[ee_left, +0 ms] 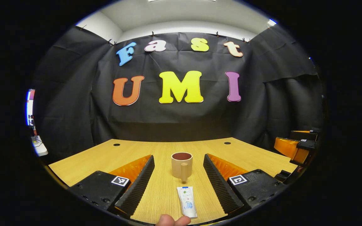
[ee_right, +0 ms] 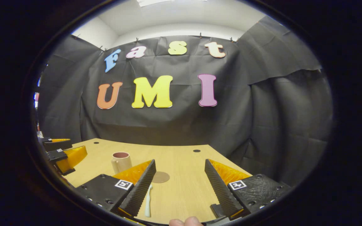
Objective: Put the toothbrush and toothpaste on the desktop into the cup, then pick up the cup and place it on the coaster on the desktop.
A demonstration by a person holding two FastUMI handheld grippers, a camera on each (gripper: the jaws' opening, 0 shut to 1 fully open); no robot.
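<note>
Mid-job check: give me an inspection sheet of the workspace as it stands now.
Surface: wooden desktop, two grommet holes at the back.
Job's things: cup upright, handle facing the camera; toothpaste flat in front of it; toothbrush flat on the desk; coaster bare, right of the cup.
Clutter: nothing seen.
Grippers: left gripper open, framing cup and toothpaste; right gripper open, toothbrush beside its left finger.
Cables: nothing seen.
Surroundings: black cloth wall.

Recording booth: black cloth walls point(ee_left: 74, 119), wooden desk point(ee_left: 247, 150), white ceiling point(ee_left: 181, 12).
</note>
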